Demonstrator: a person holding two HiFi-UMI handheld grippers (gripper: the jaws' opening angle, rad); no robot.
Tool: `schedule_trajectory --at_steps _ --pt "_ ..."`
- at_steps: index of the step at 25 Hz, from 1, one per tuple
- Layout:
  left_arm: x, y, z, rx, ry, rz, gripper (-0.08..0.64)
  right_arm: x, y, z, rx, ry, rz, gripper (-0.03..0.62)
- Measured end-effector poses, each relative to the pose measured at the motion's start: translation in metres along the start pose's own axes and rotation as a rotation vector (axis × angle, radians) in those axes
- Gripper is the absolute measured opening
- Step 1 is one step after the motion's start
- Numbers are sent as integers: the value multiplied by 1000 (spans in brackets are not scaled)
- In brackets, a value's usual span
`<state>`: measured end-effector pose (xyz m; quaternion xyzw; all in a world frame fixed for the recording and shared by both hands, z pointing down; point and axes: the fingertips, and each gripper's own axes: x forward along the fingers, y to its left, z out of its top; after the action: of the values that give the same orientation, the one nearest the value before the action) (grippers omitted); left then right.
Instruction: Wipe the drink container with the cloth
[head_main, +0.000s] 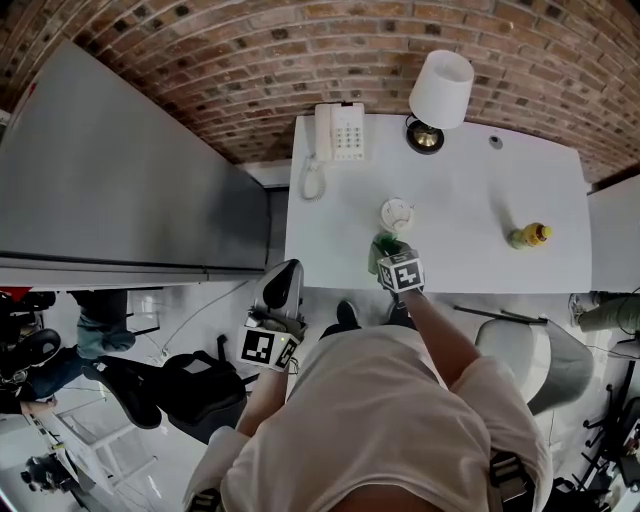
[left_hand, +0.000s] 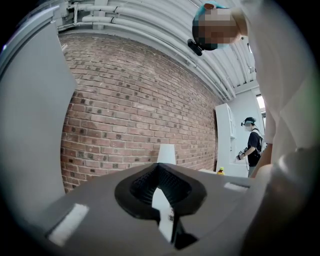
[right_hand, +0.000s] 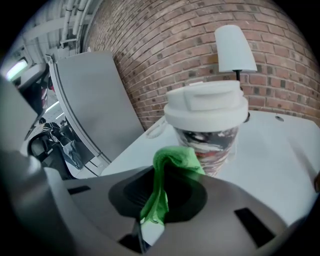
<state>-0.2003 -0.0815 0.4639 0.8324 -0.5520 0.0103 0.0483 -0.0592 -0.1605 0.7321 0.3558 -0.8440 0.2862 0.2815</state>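
The left tool (head_main: 282, 285) hangs off the table's (head_main: 470, 262) left edge, narrowed to a slit with nothing in it. On the table, a telephone (head_main: 338, 132) sits at the far left corner. Near the front edge stands the lidded cup (head_main: 397, 215). The right tool (head_main: 388, 252) pinches the green cloth (right_hand: 172, 157), bunched at the cup's near side. A lamp (head_main: 440, 92) and a yellow-capped bottle (head_main: 530, 236) stand well apart.

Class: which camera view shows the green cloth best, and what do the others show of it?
The right gripper view: the green cloth hangs close up, pinched in the right gripper, before the cup. The head view shows only a small green patch by that gripper. The left gripper view does not show it.
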Motion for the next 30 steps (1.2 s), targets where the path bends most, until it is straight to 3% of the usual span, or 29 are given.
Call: schedule_trajectory --at_steps 17,23,30 --pt "-6 8 -2 -6 -6 21 10 14 48 38 -79 -68 91 54" --pt "2 2 0 -9 -11 -11 9 -29 69 65 -135 -205 124 54" --pt "15 -11 2 -10 -20 -64 9 -109 69 110 -154 -436 87 54"
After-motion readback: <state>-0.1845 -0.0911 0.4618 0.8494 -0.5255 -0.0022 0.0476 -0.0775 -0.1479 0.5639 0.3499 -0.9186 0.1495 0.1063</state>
